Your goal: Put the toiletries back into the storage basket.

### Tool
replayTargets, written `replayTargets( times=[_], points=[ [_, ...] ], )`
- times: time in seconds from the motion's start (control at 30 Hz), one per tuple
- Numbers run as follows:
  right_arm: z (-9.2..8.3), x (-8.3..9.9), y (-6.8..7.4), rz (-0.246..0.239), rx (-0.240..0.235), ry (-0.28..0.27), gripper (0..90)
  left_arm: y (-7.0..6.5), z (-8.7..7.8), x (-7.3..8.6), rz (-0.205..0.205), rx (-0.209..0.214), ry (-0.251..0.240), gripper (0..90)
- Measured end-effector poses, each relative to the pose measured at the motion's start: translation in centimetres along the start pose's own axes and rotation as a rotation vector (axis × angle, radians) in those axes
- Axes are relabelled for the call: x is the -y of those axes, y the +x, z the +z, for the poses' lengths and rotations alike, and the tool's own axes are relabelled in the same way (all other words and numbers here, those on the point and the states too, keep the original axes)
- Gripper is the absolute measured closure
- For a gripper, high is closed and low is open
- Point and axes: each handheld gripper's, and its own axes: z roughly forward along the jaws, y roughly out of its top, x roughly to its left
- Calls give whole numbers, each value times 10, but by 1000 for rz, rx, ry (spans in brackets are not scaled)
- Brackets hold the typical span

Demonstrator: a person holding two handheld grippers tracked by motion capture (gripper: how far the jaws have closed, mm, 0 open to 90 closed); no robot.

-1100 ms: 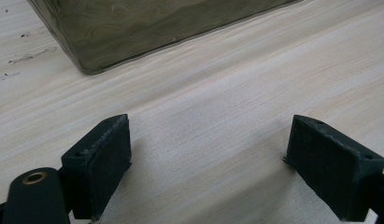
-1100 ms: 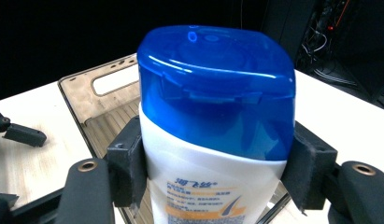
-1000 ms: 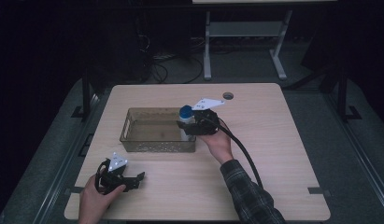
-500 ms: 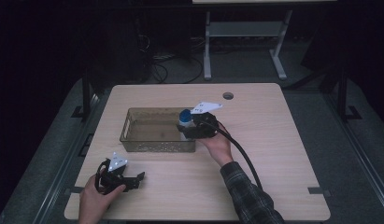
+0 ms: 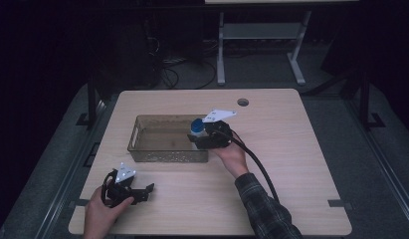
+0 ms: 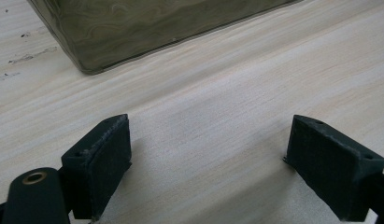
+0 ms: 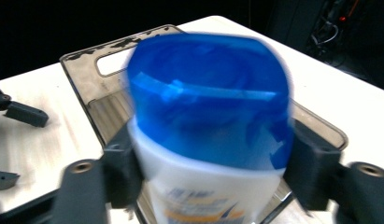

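Note:
A white bottle with a blue cap stands upright between the jaws of my right gripper, over the right end of the clear plastic bin. These jaws have just been opening. The bottle is blurred in the right gripper view while the pads beside it look sharp, so it seems to be slipping free. My left gripper rests on the table in front of the bin's left end, open, with bare wood between its pads.
A corner of the bin lies just beyond the left gripper. A round cable hole sits near the table's far edge. The right gripper's cable trails back along the sleeve. Dark floor and a stand lie behind the table.
The blue cap has sunk slightly towards the bin. Both hands keep their places.

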Motion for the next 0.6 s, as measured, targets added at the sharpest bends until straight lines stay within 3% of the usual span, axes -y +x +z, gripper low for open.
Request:
replayTargets(
  times=[0.3,0.6],
  points=[
    [0,-1,0,27,-22,14,100,0,0,0,0,0,0,129],
    [-12,1,-1,34,-34,16,69,0,0,0,1,-2,1,129]
  ],
)
